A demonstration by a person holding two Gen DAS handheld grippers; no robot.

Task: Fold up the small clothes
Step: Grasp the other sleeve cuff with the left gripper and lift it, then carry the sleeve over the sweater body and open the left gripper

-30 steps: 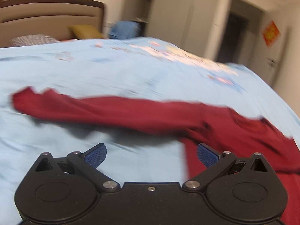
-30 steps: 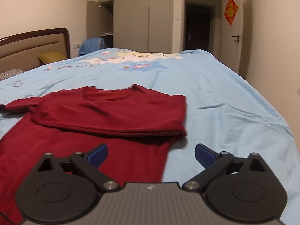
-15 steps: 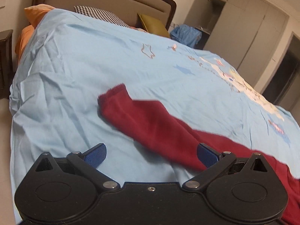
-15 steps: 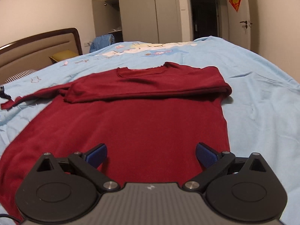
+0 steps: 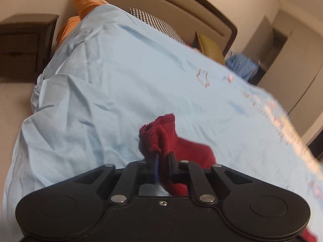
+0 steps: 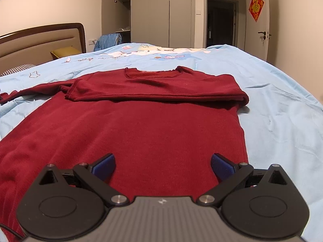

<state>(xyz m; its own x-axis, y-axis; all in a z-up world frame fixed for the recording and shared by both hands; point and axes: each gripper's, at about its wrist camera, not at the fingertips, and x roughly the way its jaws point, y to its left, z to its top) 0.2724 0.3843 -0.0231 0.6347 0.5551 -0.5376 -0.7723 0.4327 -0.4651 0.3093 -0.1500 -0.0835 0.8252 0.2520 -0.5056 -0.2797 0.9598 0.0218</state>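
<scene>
Bedroom, blue bedspread (image 6: 282, 104); left hand-held gripper (image 5: 163, 161) pinching red sweater (image 6: 141, 133) sleeve cuff (image 5: 159, 129); right hand-held gripper (image 6: 162, 166) spread.

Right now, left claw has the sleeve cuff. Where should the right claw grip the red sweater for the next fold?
Probably the hem corner on its own side. The right claw hovers open above the sweater body; that edge lies flat and bare against the blue sheet, so come in low from the right, off the sheet.
</scene>
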